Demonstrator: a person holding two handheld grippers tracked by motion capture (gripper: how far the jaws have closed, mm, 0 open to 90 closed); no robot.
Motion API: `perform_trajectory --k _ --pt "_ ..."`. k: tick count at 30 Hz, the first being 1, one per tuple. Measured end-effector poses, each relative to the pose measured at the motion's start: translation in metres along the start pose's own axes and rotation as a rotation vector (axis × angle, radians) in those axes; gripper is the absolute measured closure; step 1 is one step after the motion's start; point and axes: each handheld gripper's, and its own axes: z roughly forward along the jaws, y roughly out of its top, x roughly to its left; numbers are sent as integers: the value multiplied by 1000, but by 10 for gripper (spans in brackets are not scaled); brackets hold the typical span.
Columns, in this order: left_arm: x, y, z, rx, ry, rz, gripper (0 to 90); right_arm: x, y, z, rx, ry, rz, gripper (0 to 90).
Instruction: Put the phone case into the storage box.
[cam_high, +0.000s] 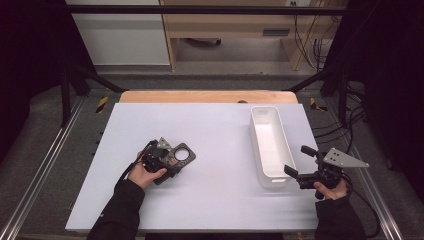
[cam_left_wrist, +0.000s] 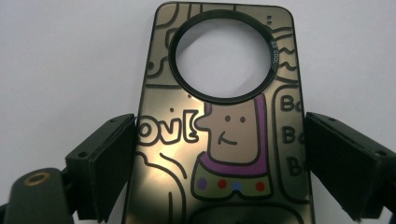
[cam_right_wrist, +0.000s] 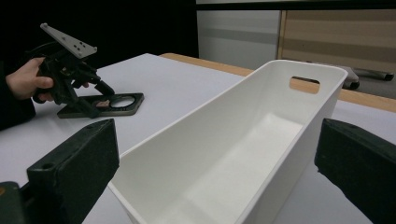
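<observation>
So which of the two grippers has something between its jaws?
The left gripper: a cartoon-printed phone case lies between its open jaws, pads not yet pressing. The right gripper just hovers beside the white bin.

Black sleeves on both arms — each hand grips a black tool, one topped with a grey three-cornered plate.

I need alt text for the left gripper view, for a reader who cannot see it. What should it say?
A phone case with cartoon drawings and a large round hole near its top lies flat on the white table. It sits between the two black jaws of the left gripper, one jaw at each long edge; the right jaw stands just clear of the case.
</observation>
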Motion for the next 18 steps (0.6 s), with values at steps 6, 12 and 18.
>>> perform_trajectory --k 6,12,18 --pt "1 0 -1 -4 -14 -18 114 0 0 0 -1 2 0 5" --pt "1 0 -2 -8 -17 -18 114 0 0 0 -1 3 1 5" --pt "-1 2 -6 -17 -16 -13 115 0 0 0 -2 4 -1 5"
